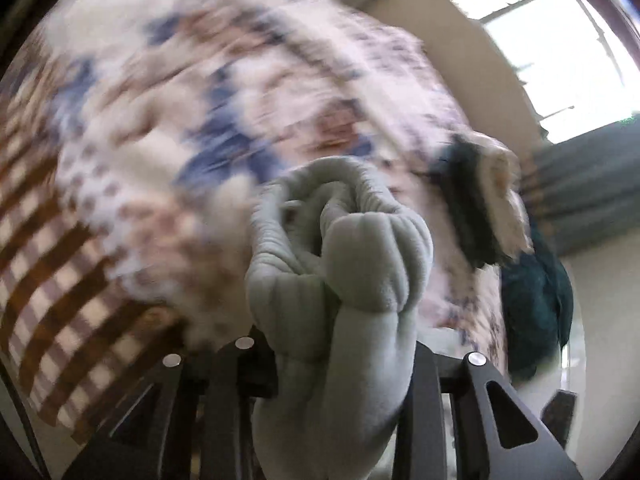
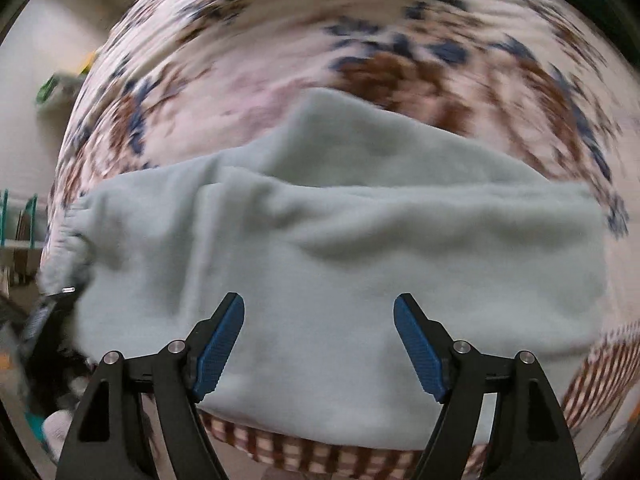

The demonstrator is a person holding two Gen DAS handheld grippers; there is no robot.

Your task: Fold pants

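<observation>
Covering most of both views, a floral bedspread (image 2: pixel 280 80) with a brown checked border (image 2: pixel 600 376) is seen, much blurred. On it the pale blue-grey pants (image 2: pixel 340 240) are spread across the middle of the right wrist view, from 9 o'clock to 3 o'clock, their near edge lying just short of the checked border at 6 o'clock. A window (image 1: pixel 560 48) is seen at 1 o'clock in the left wrist view, and dark teal cloth (image 1: pixel 536 304) at 4 o'clock. The right gripper (image 2: pixel 319 344) is held wide apart above the pants, nothing between its blue pads (image 2: pixel 220 344). A bunched, gathered end of the pants (image 1: pixel 340 280) is clamped in the left gripper (image 1: pixel 336 364), whose fingers are hidden by the fabric.
</observation>
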